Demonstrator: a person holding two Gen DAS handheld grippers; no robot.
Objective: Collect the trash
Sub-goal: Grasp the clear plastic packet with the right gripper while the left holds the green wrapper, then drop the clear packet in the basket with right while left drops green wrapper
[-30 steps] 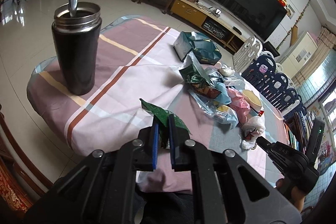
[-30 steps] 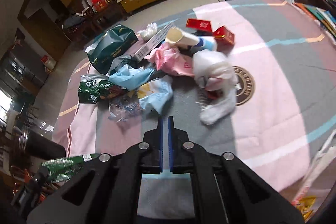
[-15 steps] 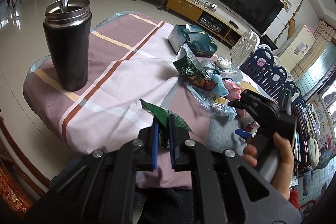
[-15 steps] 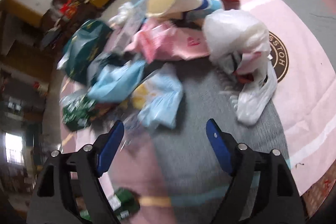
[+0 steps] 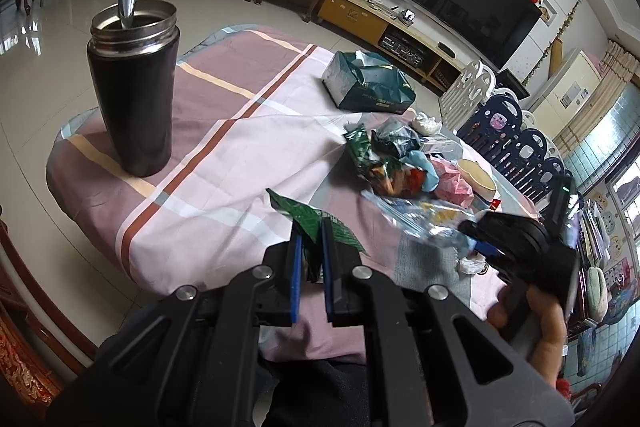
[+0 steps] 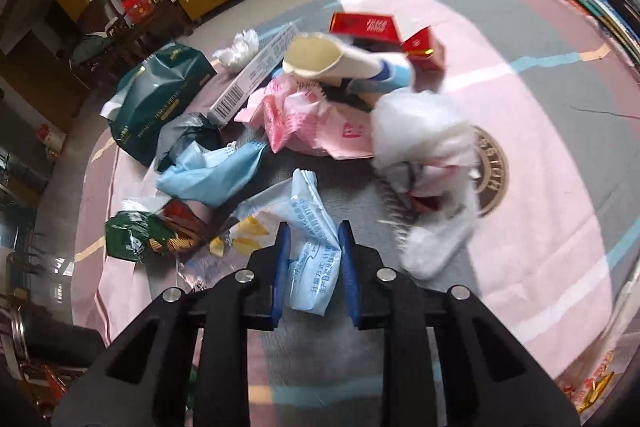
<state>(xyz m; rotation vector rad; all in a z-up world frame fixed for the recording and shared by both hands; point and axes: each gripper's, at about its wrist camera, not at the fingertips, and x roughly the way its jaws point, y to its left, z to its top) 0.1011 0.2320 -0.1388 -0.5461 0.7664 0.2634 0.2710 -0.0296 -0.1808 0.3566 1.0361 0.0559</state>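
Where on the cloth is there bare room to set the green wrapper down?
Bare cloth lies between the black tumbler and the trash pile, below the green tissue pack. Also right of the white bag. The pile is crowded.

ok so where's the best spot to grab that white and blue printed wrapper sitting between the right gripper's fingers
Probably the near end of the white and blue wrapper, coming in low from the table edge as the right gripper already is. That end lies flat, free of the pile, between the open jaws, and thin film should pinch easily across its width. The far end runs toward the blue face mask, so gripping there risks catching it.
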